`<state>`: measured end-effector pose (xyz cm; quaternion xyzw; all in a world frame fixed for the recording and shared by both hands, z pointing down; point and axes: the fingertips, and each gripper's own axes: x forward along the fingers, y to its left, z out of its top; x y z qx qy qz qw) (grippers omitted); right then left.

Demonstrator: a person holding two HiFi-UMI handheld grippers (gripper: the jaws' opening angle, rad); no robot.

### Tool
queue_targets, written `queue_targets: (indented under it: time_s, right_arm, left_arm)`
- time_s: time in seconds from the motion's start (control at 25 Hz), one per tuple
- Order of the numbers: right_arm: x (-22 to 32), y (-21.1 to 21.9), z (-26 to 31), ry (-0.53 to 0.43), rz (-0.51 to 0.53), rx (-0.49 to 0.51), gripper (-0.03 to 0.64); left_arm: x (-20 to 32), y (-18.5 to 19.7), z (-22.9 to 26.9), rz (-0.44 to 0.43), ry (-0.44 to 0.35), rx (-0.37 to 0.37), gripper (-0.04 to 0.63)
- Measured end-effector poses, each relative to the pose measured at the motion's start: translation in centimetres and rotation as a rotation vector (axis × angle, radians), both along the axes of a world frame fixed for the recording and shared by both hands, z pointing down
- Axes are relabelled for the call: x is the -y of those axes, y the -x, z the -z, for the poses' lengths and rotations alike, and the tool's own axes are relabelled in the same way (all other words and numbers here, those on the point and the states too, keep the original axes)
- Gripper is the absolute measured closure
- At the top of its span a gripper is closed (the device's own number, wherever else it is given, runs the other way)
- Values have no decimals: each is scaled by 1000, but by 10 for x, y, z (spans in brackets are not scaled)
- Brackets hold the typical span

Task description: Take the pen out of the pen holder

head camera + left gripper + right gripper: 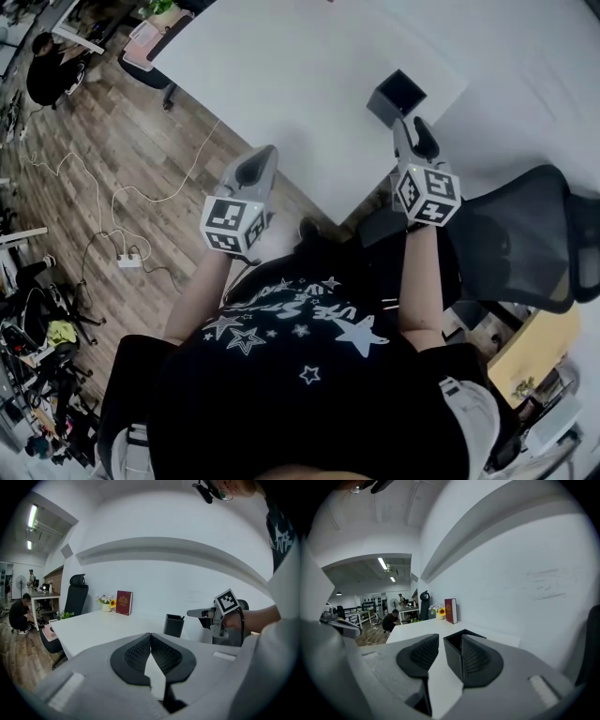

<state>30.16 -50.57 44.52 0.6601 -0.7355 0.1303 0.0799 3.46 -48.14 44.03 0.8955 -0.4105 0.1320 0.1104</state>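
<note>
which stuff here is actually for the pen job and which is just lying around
For the job: pen holder, right hand-held gripper (open), left hand-held gripper (shut).
Just lying about: red book, flowers, black chair.

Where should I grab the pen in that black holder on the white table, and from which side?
Grip the pen by its top end, the only bit that pokes above the rim of the pen holder, at one corner. Come straight down from above, since the holder's walls hide the rest of the shaft. The open right gripper, just short of the holder, looks best placed.
</note>
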Motion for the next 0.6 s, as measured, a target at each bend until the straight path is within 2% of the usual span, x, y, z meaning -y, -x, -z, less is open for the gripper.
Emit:
queue_targets:
  time_s: [0.2, 0.6]
  right_arm:
    - [21, -12, -20, 42, -32, -12, 462]
    - [38, -13, -41, 85, -54, -49, 511]
  left_arm:
    - [17, -9, -10, -8, 21, 12, 584]
    - [32, -14, -20, -23, 44, 29, 584]
